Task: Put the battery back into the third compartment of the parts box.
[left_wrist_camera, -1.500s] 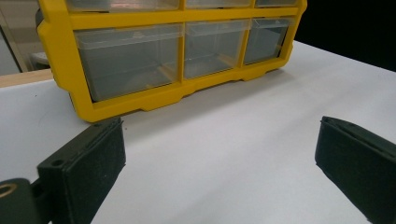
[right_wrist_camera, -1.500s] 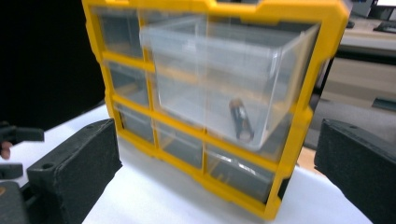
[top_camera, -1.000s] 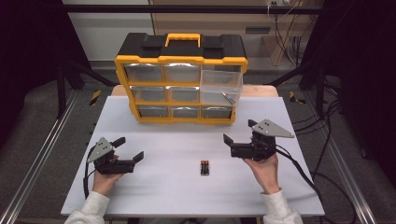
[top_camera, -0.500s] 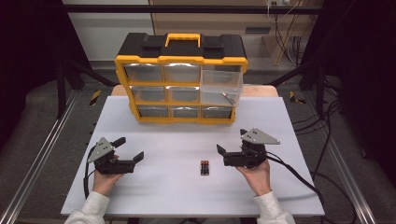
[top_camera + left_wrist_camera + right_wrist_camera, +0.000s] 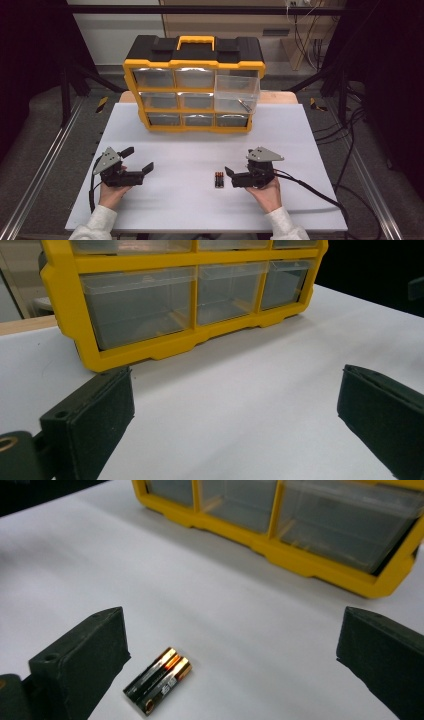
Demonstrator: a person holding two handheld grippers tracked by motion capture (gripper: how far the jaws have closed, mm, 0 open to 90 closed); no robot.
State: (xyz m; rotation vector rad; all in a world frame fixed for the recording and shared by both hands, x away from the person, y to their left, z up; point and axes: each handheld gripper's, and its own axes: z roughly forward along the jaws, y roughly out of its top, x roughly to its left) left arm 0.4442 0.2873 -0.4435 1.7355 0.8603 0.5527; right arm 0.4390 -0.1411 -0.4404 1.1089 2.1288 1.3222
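Jaws wide open on both sides, with nothing held between them.

Biggest of all: a white table, flat and mostly bare. At its far end, a yellow and black drawer box standing upright, with three rows of see-through drawers. One drawer at the right of the middle row pulled out toward the near side; something thin and dark inside it, too small to tell what. Other drawers pushed in, looking empty from here.

Next in size: the left gripper, resting low on the near left of the table, well apart from everything, pointed toward the box. Nothing but white table between its jaws in the left gripper view.

Then the right gripper, near the middle, tipped toward the left.

Smallest: two batteries, dark with gold ends, lying side by side and touching each other, flat on the table. Just beside the right gripper's tip. In the right gripper view, batteries close to the left jaw, not yet between the two.

Probably an early point in the job: batteries not picked up yet. Left to do, most likely: sliding the open jaws around the batteries, squeezing, lifting, carrying to the pulled-out drawer, dropping in, maybe pushing the drawer shut.
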